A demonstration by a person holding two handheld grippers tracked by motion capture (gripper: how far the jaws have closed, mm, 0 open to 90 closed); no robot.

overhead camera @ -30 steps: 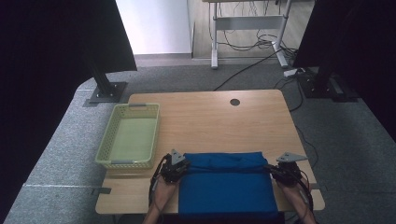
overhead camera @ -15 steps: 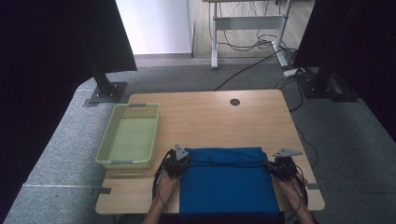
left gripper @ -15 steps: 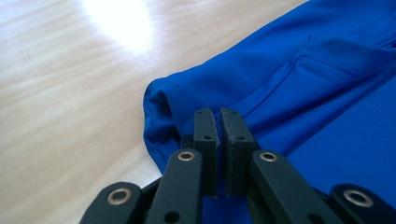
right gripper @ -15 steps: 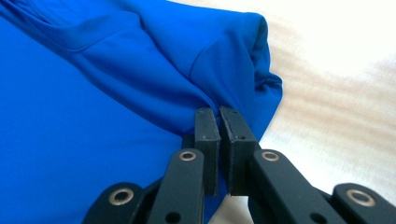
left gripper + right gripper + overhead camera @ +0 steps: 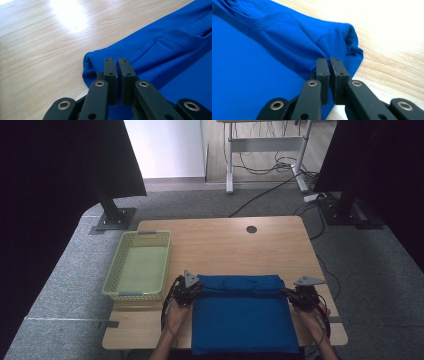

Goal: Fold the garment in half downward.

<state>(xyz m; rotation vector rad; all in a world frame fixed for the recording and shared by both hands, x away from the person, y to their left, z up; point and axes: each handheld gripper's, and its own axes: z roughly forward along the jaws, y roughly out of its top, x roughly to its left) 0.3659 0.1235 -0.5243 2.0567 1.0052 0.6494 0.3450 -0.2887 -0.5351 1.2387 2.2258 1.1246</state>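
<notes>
Left gripper view: left gripper (image 5: pixel 117 62) jaws pressed together, pinching a folded edge of the blue cloth (image 5: pixel 162 50) at lower centre of frame; fabric runs from the jaw tips up to the right edge, bare wooden table (image 5: pixel 37 37) across the left and top. Right gripper view mirrors it: right gripper (image 5: pixel 329 62) jaws pressed together on the cloth (image 5: pixel 262 62) edge at lower centre, a bunched rounded corner just right of the tips, blue across the left and centre, table (image 5: pixel 392 67) at right. High view: left gripper (image 5: pixel 187 290) at the cloth's upper-left corner, right gripper (image 5: pixel 302 296) at its upper-right corner, hands and forearms coming in from the bottom edge. Cloth (image 5: pixel 242 322) lies flat in lower centre of frame on the near part of the table (image 5: pixel 225 245), its far edge doubled into a thicker band between the two grippers. Green basket (image 5: pixel 120 270) sits left of centre, just beside the left gripper, apart from the cloth. Versus a second ago: both grippers sit slightly further up the frame and a little closer together, the far edge has rolled over onto itself, pinch unchanged on both sides, basket has not shifted.
</notes>
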